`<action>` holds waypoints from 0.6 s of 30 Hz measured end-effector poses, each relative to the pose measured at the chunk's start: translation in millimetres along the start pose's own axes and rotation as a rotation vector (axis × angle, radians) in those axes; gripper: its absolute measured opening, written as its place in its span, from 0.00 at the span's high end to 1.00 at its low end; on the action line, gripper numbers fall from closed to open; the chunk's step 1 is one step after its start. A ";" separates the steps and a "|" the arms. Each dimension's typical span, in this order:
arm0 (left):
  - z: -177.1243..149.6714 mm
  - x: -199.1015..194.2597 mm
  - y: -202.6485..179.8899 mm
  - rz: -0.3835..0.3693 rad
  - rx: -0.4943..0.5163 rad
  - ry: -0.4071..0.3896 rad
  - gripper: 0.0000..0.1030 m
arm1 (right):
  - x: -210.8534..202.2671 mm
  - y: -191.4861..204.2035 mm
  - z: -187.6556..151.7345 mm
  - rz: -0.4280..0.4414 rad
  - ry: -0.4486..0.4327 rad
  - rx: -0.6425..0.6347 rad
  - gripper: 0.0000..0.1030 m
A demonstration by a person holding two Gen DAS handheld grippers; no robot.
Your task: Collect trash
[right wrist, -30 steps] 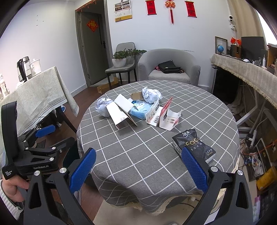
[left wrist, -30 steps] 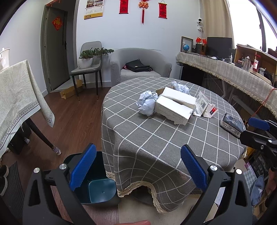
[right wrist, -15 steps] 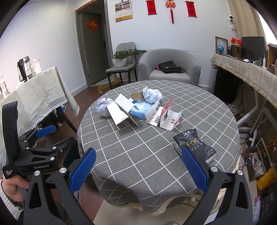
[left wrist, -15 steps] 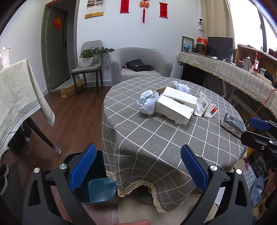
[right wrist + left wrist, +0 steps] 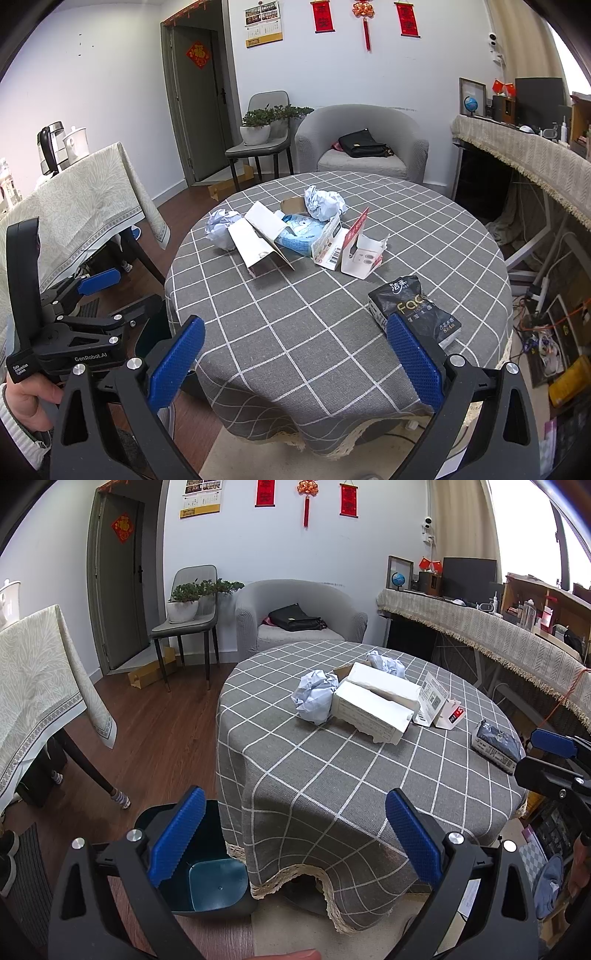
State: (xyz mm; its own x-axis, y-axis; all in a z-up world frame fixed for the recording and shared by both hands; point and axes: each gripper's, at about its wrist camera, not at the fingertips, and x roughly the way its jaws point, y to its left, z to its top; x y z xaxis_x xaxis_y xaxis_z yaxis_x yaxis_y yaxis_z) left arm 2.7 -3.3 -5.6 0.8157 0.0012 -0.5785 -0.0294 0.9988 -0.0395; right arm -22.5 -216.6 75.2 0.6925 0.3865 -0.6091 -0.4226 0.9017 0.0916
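Trash lies on a round table with a grey checked cloth (image 5: 332,775) (image 5: 332,332): a crumpled paper ball (image 5: 314,698) (image 5: 221,229), a torn white carton (image 5: 376,709) (image 5: 258,240), a second paper wad (image 5: 388,662) (image 5: 323,201), a blue packet (image 5: 299,236), a torn red-and-white card pack (image 5: 360,247) (image 5: 439,705) and a black tissue pack (image 5: 413,310) (image 5: 496,742). A dark teal bin (image 5: 207,878) stands on the floor by the table's near left edge. My left gripper (image 5: 295,842) hangs open before the table, above the bin. My right gripper (image 5: 295,362) is open near the tissue pack, holding nothing.
A second table with a pale cloth (image 5: 33,686) (image 5: 85,206) stands at the left. A grey armchair with a black bag (image 5: 299,620), a chair with a potted plant (image 5: 184,609) and a long covered counter (image 5: 480,627) line the back and right. Cables lie on the floor at the right (image 5: 543,332).
Both grippers have barely shifted; the view has crept slightly. Nothing was taken hold of or let go.
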 end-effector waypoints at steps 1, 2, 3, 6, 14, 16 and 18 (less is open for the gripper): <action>0.3 -0.2 0.0 0.001 0.002 -0.001 0.03 | -0.2 -0.2 -0.1 0.000 0.000 0.000 0.03; 0.3 -0.2 -0.1 0.001 0.002 -0.002 0.03 | -0.3 -0.3 -0.1 0.001 0.000 0.000 0.03; 0.2 -0.2 -0.1 0.002 0.003 -0.002 0.03 | -0.3 -0.3 -0.1 0.001 0.000 0.000 0.03; 0.2 0.1 0.1 0.001 0.001 -0.001 0.03 | -0.5 -0.5 -0.4 0.000 -0.002 0.002 0.03; 0.4 0.0 0.2 0.001 0.001 -0.001 0.03 | -0.8 0.3 0.1 0.000 -0.002 0.004 0.03; 0.5 0.0 0.2 0.000 0.001 -0.001 0.03 | -0.5 0.4 0.1 0.001 -0.002 0.004 0.03; 0.5 -0.1 0.2 0.000 0.002 -0.001 0.03 | -0.7 0.1 0.0 0.001 -0.002 0.004 0.03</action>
State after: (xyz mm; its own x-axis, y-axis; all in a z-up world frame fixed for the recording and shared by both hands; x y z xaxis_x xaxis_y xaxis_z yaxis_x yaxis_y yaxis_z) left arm 2.9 -3.1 -5.2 0.8163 0.0014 -0.5776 -0.0285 0.9989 -0.0378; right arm -23.0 -216.8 75.6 0.6934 0.3877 -0.6073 -0.4210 0.9021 0.0952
